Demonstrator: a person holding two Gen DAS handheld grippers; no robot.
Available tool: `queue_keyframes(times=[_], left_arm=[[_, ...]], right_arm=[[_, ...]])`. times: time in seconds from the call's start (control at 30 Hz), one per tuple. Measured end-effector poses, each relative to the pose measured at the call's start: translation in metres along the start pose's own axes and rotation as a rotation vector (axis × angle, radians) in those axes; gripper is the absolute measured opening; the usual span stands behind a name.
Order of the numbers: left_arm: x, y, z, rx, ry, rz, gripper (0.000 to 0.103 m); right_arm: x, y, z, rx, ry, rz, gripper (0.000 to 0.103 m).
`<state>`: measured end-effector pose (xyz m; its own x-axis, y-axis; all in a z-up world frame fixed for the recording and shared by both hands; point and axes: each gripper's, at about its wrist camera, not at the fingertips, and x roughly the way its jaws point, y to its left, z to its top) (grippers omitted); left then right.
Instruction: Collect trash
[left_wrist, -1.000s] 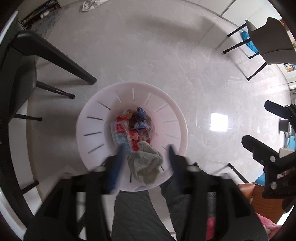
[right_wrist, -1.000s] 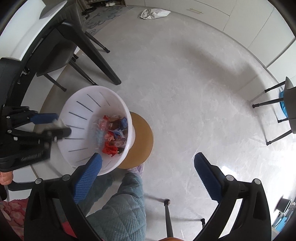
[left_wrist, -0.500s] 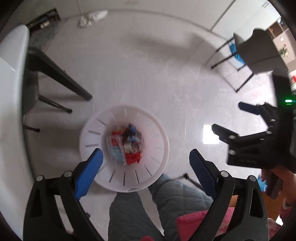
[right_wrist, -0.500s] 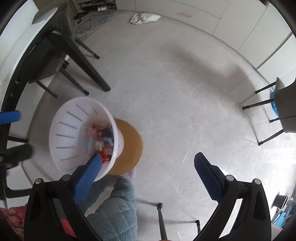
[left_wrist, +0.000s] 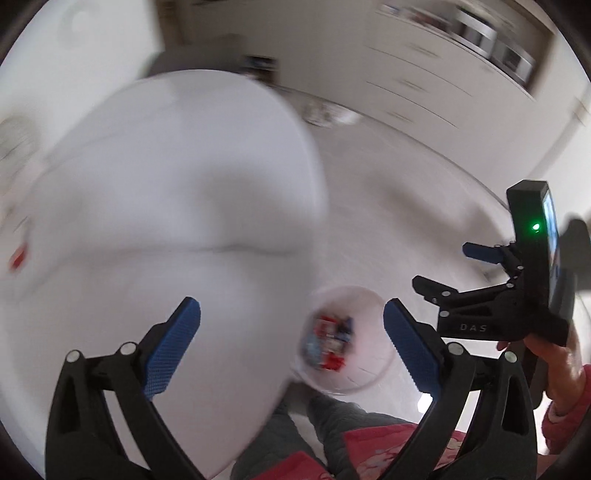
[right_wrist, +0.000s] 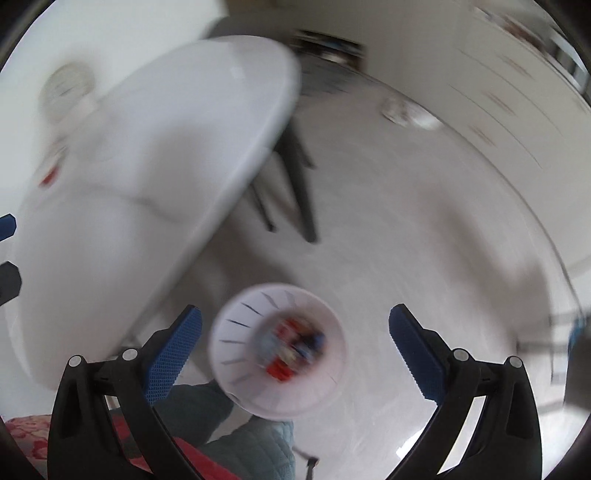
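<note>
A white slotted trash basket (left_wrist: 364, 369) holds several red and blue wrappers (left_wrist: 328, 343); it sits on the floor below, also in the right wrist view (right_wrist: 236, 332). My left gripper (left_wrist: 291, 343) is open and empty, high above the white table (left_wrist: 166, 221) edge. My right gripper (right_wrist: 295, 347) is open and empty above the basket; it also shows in the left wrist view (left_wrist: 450, 269). A small red scrap (left_wrist: 16, 258) lies blurred at the table's far left, and shows in the right wrist view (right_wrist: 50, 177).
Both views are motion-blurred. Dark chair legs (right_wrist: 295, 184) stand beside the table. A crumpled white item (right_wrist: 406, 110) lies on the grey floor near white cabinets (left_wrist: 443, 74). A round white object (right_wrist: 68, 88) sits on the table. The person's quilted legs (right_wrist: 251, 443) are below.
The cloth has left the left gripper, which now stands open. Both grippers swung up and left from the basket toward the white table, so the basket looks smaller and lower.
</note>
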<state>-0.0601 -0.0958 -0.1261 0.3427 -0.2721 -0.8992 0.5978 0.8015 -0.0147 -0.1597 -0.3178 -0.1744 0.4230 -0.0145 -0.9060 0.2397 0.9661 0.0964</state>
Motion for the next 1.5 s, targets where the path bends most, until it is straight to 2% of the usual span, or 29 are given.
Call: queue_keyframes(times=[0.17,0.4,0.53,0.6,0.73,0.8,0.87,1.0,1.1,1.5], left_arm=[[-0.020,0.045,-0.022,-0.153,0.010,0.105,0.095],[-0.035,0.086,-0.040,-0.307,0.026,0.158,0.095],[-0.061,0.113,-0.039,-0.365,-0.031,0.228,0.095],[-0.078,0.128,-0.038,-0.395,-0.065,0.273,0.095],[-0.128,0.165,-0.032,-0.489,-0.177,0.401,0.095],[-0.146,0.178,-0.028,-0.522,-0.212,0.441,0.095],[-0.168,0.194,-0.022,-0.564,-0.247,0.477,0.095],[-0.199,0.216,-0.013,-0.629,-0.293,0.512,0.095],[-0.211,0.226,-0.008,-0.672,-0.329,0.541,0.095],[-0.207,0.239,-0.007,-0.708,-0.301,0.509,0.095]], right_arm=[[0.000,0.065,0.029,-0.175,0.000,0.069,0.100],[0.000,0.125,0.034,-0.319,0.063,0.132,0.100],[-0.016,0.155,0.050,-0.312,0.071,0.215,0.100],[-0.033,0.168,0.064,-0.304,0.042,0.257,0.100],[-0.074,0.194,0.099,-0.317,0.000,0.316,0.100],[-0.100,0.207,0.119,-0.338,-0.051,0.372,0.100],[-0.122,0.216,0.134,-0.357,-0.133,0.356,0.100],[-0.160,0.233,0.153,-0.389,-0.287,0.256,0.100],[-0.175,0.232,0.163,-0.386,-0.345,0.238,0.100],[-0.166,0.241,0.169,-0.372,-0.302,0.302,0.100]])
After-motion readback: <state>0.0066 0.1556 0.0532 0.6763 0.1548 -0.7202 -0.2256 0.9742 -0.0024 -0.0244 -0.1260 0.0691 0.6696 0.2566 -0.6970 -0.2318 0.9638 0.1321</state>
